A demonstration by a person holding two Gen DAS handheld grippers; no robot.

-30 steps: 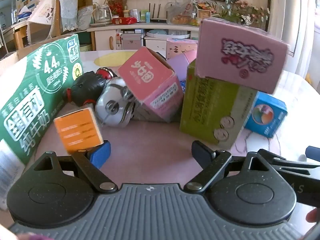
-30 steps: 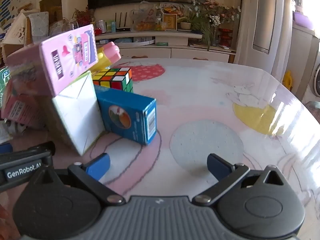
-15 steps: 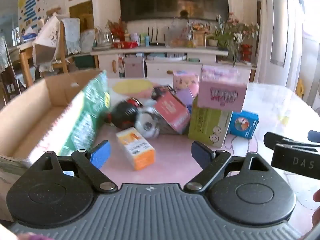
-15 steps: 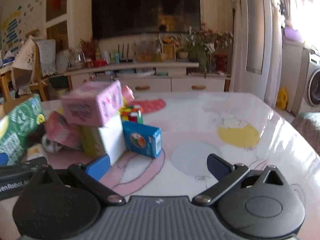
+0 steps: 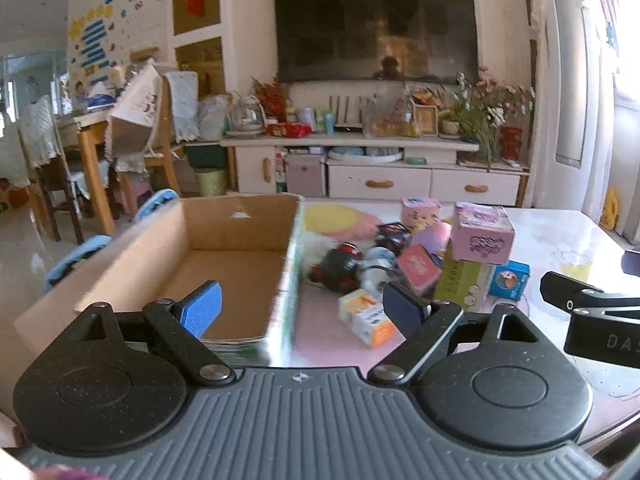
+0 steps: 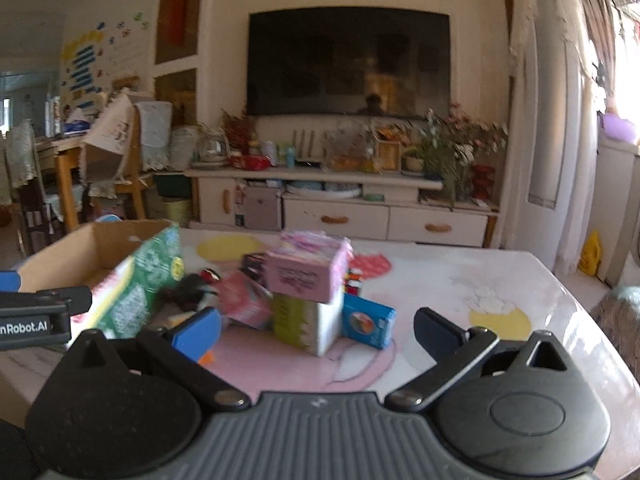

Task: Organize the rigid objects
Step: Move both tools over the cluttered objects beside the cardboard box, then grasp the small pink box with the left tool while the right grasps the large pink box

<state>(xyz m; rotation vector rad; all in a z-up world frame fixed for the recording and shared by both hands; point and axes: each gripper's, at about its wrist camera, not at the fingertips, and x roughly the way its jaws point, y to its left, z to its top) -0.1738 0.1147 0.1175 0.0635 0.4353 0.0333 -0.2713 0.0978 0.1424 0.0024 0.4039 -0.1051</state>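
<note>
From the left wrist, the left gripper (image 5: pixel 302 310) hangs with fingers spread and nothing between them, above the near right wall of the cardboard box (image 5: pixel 236 220); the orange carton (image 5: pixel 366 316) lies just right of that box, the pink box (image 5: pixel 482 238) stacked on the green box (image 5: pixel 460 284) further right. From the right wrist, the right gripper (image 6: pixel 318 330) is likewise released and empty, the pink box (image 6: pixel 306 274) and blue box (image 6: pixel 366 326) lying right of the cardboard box (image 6: pixel 96 246).

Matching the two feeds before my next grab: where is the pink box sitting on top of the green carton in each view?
Left wrist: pink box, right of centre, atop the green carton.
Right wrist: pink box, centre.
Shared landmark: small blue box, right of the stack.
</note>
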